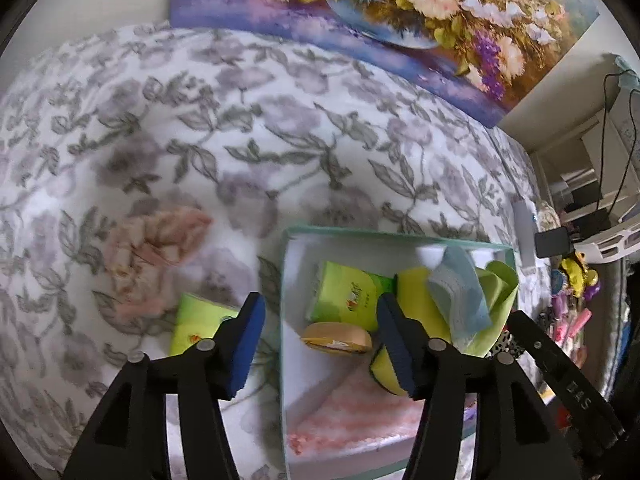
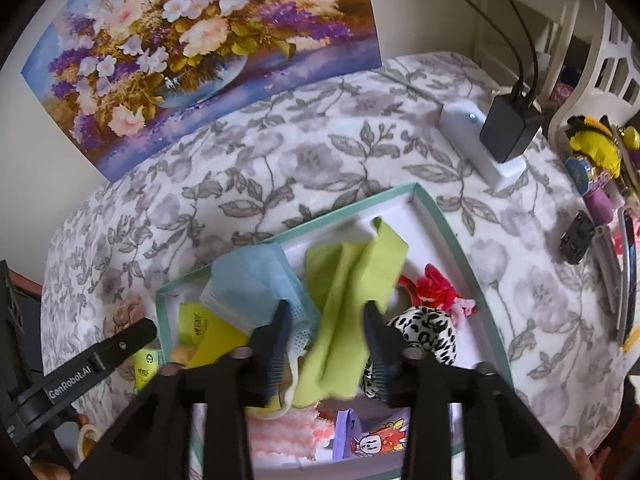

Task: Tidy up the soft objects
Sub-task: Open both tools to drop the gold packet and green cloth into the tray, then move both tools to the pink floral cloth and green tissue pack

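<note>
A teal-rimmed white box (image 1: 285,280) (image 2: 440,212) lies on the flowered bedspread. It holds a green tissue pack (image 1: 344,294), a round tan puff (image 1: 336,338), a yellow sponge (image 1: 386,372), a pink towel (image 1: 360,416) (image 2: 288,424), a blue face mask (image 1: 460,292) (image 2: 248,280), a green cloth (image 2: 352,300) (image 1: 500,284), a leopard scrunchie (image 2: 428,328) and a red one (image 2: 436,280). My left gripper (image 1: 320,344) is open over the box's left wall. My right gripper (image 2: 326,332) is open, the green cloth lying loose between its fingers. A second tissue pack (image 1: 196,320) and a pink cloth (image 1: 156,248) lie outside the box.
A flower painting (image 1: 360,20) (image 2: 200,52) leans on the wall behind the bed. A white power strip (image 2: 480,140) with a black charger (image 2: 508,124) sits at the right. Toys and clutter (image 2: 596,148) crowd the right edge.
</note>
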A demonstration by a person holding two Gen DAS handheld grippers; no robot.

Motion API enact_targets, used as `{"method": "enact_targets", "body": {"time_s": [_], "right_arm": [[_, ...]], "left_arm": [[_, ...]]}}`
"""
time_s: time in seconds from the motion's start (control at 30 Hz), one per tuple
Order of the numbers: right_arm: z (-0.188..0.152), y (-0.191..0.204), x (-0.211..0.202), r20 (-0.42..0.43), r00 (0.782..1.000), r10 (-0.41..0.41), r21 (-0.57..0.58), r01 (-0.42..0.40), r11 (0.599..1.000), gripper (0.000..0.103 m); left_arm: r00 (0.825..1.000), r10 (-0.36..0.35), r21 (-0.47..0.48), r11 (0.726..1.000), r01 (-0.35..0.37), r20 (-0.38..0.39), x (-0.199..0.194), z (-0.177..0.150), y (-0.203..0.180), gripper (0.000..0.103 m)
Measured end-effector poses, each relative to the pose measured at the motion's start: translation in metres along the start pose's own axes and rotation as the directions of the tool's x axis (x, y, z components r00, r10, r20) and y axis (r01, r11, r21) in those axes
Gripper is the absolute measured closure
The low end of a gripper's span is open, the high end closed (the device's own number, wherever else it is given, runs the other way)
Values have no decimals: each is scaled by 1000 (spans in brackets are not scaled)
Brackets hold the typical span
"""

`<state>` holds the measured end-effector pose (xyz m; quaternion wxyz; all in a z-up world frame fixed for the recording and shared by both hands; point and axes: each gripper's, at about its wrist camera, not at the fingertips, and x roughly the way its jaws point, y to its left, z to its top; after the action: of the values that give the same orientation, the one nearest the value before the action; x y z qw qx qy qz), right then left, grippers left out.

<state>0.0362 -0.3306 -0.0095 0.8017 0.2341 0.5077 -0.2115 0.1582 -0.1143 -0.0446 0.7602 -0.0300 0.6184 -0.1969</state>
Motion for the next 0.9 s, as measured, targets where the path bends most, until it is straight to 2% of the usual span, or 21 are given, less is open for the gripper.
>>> {"method": "enact_targets", "body": {"time_s": [0.03, 0.07, 0.2, 0.27, 0.43, 0.53, 0.63, 0.7, 0.73, 0.9], "right_arm": [[0, 1, -1, 3, 1000, -3, -4, 3, 1000, 47], [0, 2, -1, 3, 1000, -5, -10, 5, 1000, 45], [0, 9, 1, -8, 1000, -15, -43, 15, 999, 40], [-1, 11, 2, -11, 1000, -19, -53, 18, 998, 37], [-2, 16, 7, -21, 999, -29, -77, 27, 997, 29], [-3, 18, 11, -27, 999, -37, -86, 35, 996, 23], [-3, 20, 13, -28, 999, -45, -101, 42, 994, 17], [-4, 21, 14, -23, 998, -57, -114, 54, 992, 8], [-4, 22, 14, -18, 997, -69, -122, 66, 990, 0], [-3, 20, 12, -5, 998, -66, -106, 66, 992, 0]], "left_arm": [[1000, 14, 2, 1000, -14, 8, -2, 1, 1, 36], [999, 30, 4, 1000, -30, 18, -4, 1, 1, 32], [996, 76, 13, 997, -76, 46, -7, 4, 3, 28], [994, 93, 14, 995, -94, 54, -6, 4, 4, 21], [987, 148, 21, 988, -150, 62, -1, 3, 5, 18], [982, 178, 15, 984, -179, 59, 2, 3, 9, 9], [979, 193, 6, 981, -193, 62, 3, 3, 12, 9], [975, 208, -1, 978, -208, 74, 2, 3, 13, 8], [973, 217, -3, 976, -218, 80, 2, 3, 14, 8], [967, 237, -14, 971, -237, 91, 1, 3, 17, 8]]}}
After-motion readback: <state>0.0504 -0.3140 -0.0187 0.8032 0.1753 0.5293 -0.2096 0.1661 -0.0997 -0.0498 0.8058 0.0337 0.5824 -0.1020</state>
